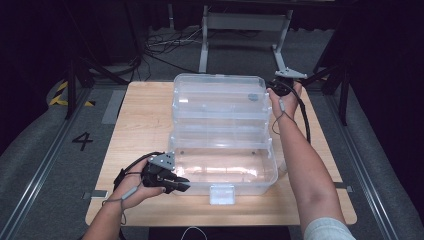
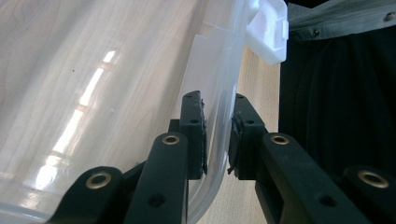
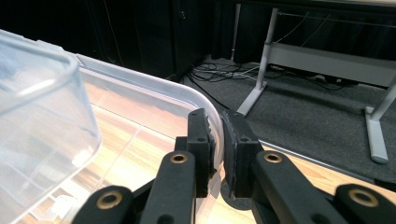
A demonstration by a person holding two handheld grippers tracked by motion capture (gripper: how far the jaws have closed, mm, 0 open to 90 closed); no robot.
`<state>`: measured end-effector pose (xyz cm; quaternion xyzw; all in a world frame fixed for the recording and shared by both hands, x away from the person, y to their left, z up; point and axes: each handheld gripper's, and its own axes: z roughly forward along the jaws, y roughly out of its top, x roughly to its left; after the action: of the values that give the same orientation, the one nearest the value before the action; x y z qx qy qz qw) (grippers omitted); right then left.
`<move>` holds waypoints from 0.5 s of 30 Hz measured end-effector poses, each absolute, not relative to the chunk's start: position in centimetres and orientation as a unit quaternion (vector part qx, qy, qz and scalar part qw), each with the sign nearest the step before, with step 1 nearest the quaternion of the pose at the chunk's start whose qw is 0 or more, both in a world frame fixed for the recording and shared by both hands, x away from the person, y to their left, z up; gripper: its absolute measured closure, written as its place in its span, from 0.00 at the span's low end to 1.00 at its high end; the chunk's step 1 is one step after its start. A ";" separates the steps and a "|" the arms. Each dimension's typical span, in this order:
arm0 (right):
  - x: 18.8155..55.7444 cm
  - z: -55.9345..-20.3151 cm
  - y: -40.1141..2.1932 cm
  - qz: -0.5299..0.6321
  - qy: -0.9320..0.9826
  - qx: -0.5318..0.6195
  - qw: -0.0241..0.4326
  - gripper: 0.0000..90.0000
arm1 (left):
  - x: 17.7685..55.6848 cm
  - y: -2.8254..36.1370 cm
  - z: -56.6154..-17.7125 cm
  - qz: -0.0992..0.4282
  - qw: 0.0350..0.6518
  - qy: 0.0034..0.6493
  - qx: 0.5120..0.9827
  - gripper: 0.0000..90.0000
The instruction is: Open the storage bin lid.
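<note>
Left hand-held gripper clamping box rim

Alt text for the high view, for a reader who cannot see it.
A clear plastic box sits open on a wooden table; the left gripper grips its near wall, the right gripper the far corner of its raised lid.

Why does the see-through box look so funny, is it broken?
Nothing looks broken or spilled. The clear plastic box has its lid swung open behind it. The left gripper pinches the box's near wall, and the right gripper pinches the lid's far corner rim. The white latch hangs undone in front.
</note>
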<state>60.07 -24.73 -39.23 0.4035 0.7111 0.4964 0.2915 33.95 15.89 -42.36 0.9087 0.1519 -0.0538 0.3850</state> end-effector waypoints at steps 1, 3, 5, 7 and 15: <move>60.1 -39.3 -24.7 0.494 0.713 0.403 0.293 0.92 | 34.0 15.9 -42.4 -0.053 0.385 0.152 0.909 0.87; 60.1 -39.4 -24.7 0.492 0.713 0.406 0.292 0.92 | 33.9 15.9 -42.4 -0.052 0.385 0.152 0.909 0.87; 60.2 -39.4 -24.7 0.491 0.714 0.406 0.292 0.92 | 33.9 15.9 -42.4 -0.053 0.385 0.152 0.909 0.87; 60.2 -39.5 -24.7 0.488 0.715 0.406 0.291 0.92 | 33.9 15.9 -42.4 -0.053 0.385 0.152 0.909 0.87; 60.4 -39.8 -24.6 0.480 0.719 0.410 0.289 0.92 | 34.0 15.9 -42.4 -0.053 0.385 0.152 0.909 0.87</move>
<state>60.43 -24.58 -39.78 0.4102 0.7193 0.4804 0.2890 33.96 15.89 -42.36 0.9088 0.1515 -0.0532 0.3850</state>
